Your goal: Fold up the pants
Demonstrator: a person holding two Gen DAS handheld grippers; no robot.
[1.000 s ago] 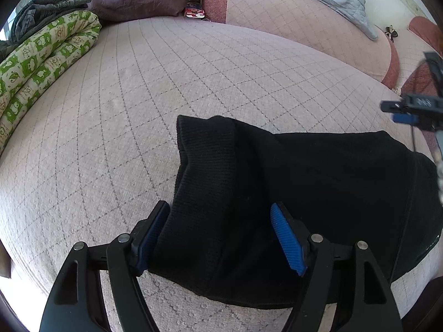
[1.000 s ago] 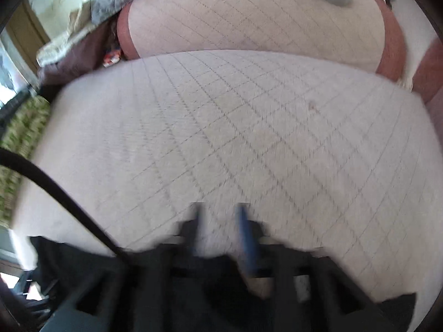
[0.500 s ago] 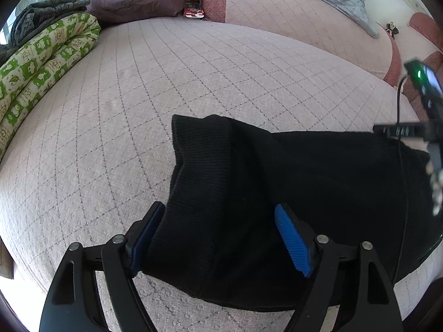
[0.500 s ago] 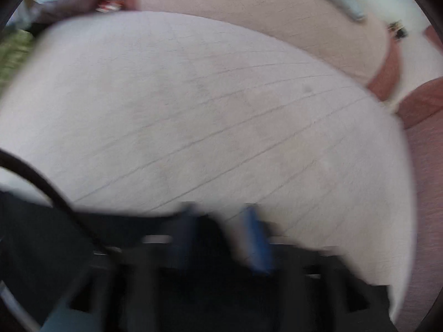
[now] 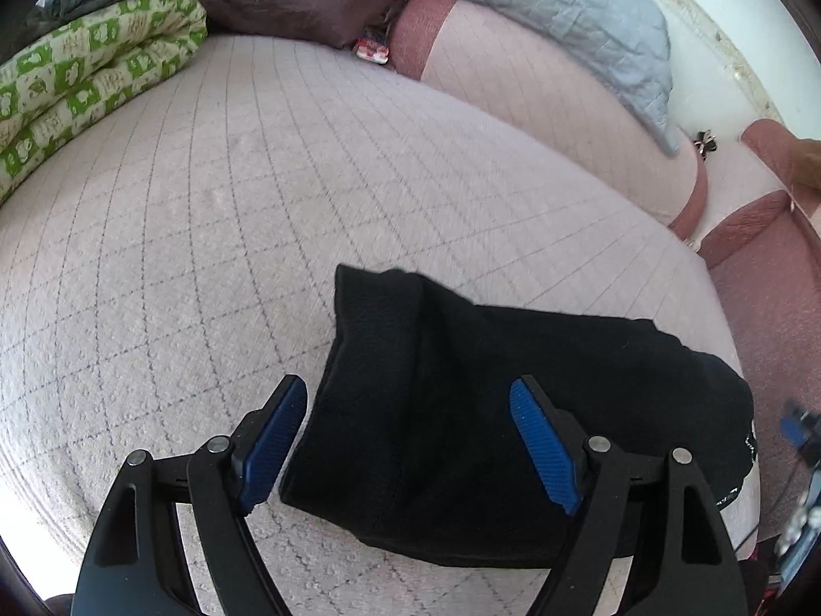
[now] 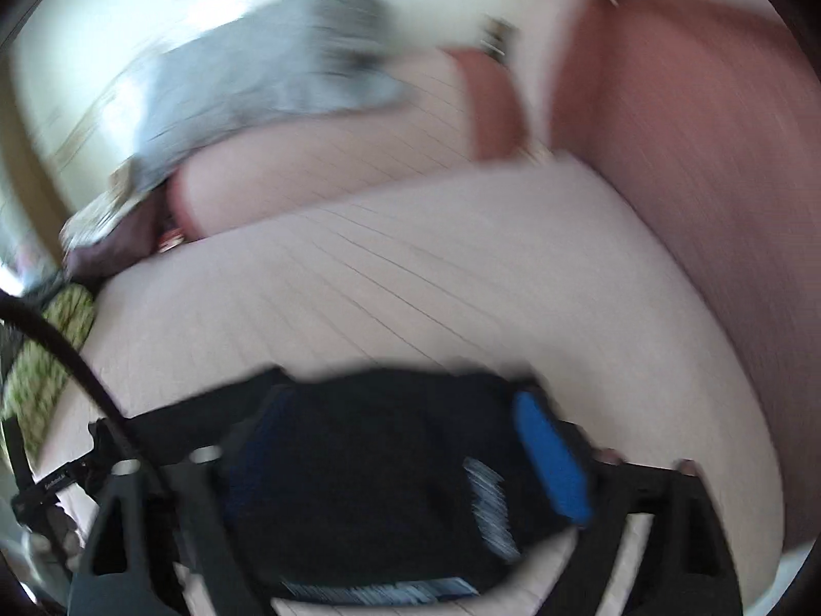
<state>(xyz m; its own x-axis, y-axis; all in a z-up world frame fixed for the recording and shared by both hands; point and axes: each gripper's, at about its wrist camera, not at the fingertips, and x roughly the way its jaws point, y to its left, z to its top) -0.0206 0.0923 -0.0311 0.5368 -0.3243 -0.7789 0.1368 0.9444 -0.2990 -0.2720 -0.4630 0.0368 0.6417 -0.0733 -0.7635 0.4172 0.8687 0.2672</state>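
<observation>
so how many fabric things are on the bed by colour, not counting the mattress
black folded pants: 1
green-and-cream patterned quilt: 1
grey-blue quilted blanket: 1
dark purple blanket: 1
total: 4

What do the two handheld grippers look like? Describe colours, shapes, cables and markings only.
The left gripper has black angular fingers with silver rivets and ribbed blue pads. The right gripper, blurred, shows the same black frame and a blue pad; a black cable curves past its left side. Any markings are unreadable.
</observation>
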